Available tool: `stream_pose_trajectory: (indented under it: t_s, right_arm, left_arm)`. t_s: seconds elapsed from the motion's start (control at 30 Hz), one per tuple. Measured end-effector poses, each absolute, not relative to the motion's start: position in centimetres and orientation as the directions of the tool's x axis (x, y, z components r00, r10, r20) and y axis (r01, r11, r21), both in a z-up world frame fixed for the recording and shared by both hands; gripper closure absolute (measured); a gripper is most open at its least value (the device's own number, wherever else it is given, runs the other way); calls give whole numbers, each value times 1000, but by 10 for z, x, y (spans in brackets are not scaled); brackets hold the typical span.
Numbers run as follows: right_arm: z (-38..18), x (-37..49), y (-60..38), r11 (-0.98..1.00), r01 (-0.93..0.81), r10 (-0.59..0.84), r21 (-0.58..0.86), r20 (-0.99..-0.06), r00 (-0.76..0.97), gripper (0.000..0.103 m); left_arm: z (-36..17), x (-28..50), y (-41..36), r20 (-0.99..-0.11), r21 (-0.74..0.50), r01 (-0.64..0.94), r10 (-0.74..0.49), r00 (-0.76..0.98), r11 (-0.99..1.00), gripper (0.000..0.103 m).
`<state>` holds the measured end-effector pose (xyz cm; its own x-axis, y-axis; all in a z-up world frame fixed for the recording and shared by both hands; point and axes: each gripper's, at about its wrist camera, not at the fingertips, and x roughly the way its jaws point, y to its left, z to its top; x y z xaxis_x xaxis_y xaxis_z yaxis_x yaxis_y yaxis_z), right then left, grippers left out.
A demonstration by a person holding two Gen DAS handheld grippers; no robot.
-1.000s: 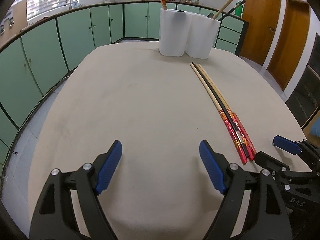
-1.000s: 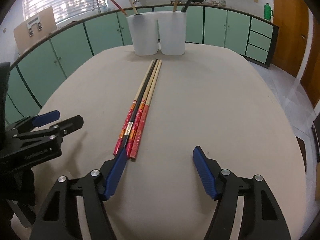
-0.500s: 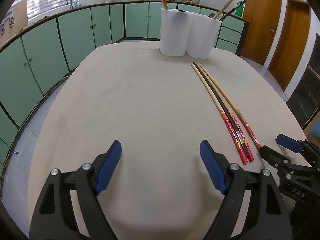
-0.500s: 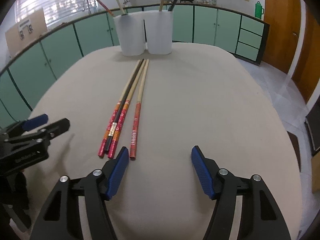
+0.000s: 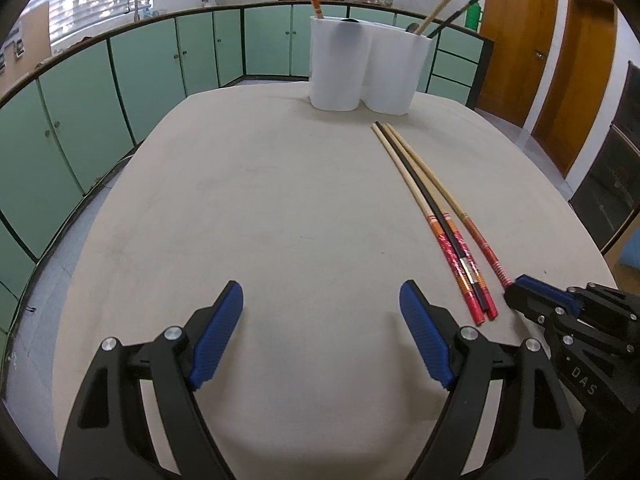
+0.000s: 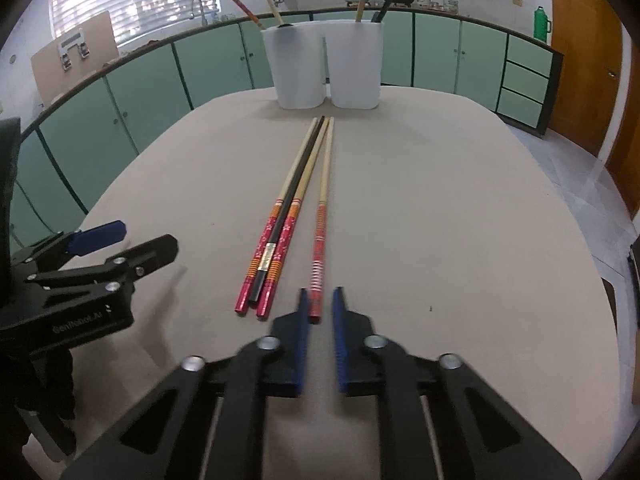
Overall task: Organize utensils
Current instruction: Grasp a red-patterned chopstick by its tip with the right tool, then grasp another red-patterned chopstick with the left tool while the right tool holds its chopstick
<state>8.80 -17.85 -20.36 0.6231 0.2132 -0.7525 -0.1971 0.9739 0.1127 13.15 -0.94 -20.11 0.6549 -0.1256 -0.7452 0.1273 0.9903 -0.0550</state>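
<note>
Several long chopsticks lie on the beige table [image 5: 280, 200], pointing at a white double-cup holder [image 6: 324, 64] at the far edge. Three lie bundled together [image 6: 276, 248]: two with red patterned ends and a black one between them. A fourth chopstick [image 6: 322, 216] lies apart to their right. My right gripper [image 6: 320, 300] is shut on its red end, which sits between the blue pads. The left gripper [image 5: 320, 292] stands wide open over bare table, left of the bundle [image 5: 460, 256], with nothing between its fingers.
The holder [image 5: 368, 68] contains several upright chopsticks and utensils. Green cabinets ring the room behind the table, and wooden doors stand at the right. In the right wrist view the left gripper [image 6: 140, 238] sits close to the bundle's left side.
The right gripper's jaws closed from wide open onto the red end of the rightmost chopstick, which had been nudged away from the bundle. The left gripper stayed still and open.
</note>
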Motion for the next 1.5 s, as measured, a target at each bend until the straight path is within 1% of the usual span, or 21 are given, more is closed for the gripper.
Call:
stream_pose_trajectory:
  t_s: [0.13,0.37,0.7,1.03,1.13,1.37,1.5]
  right_arm:
    - [-203,87,-182,978,-176,197,109,-751,630,97]
    - [-204,90,-210,990,-89,144,114,-755,640,97]
    - [-205,91,-220,988,-77,153,136,-752,641,97]
    - [-205,90,-221,987,-77,159,143,-751,641,97]
    - [-205,91,-221,986,-77,162,147,-751,640,97]
    - [-206,91,-220,986,-77,162,147,-752,639,97]
    - [-206,91,-220,986,-77,162,146,-752,640,97]
  left_arm:
    - [-201,129,-18,-746,-59,150,-143,651,987,25]
    - [-201,123,-35,-747,-76,197,-187,638,977,25]
    - [-206,120,-58,-765,-96,244,-228,602,965,25]
    - [-211,122,-72,-789,-27,247,-172,590,969,25]
    - [-210,121,-67,-786,-39,223,-168,596,974,25]
    - [-207,123,-46,-784,-37,150,-121,608,988,31]
    - [-206,124,-42,-783,-49,149,-130,608,988,32]
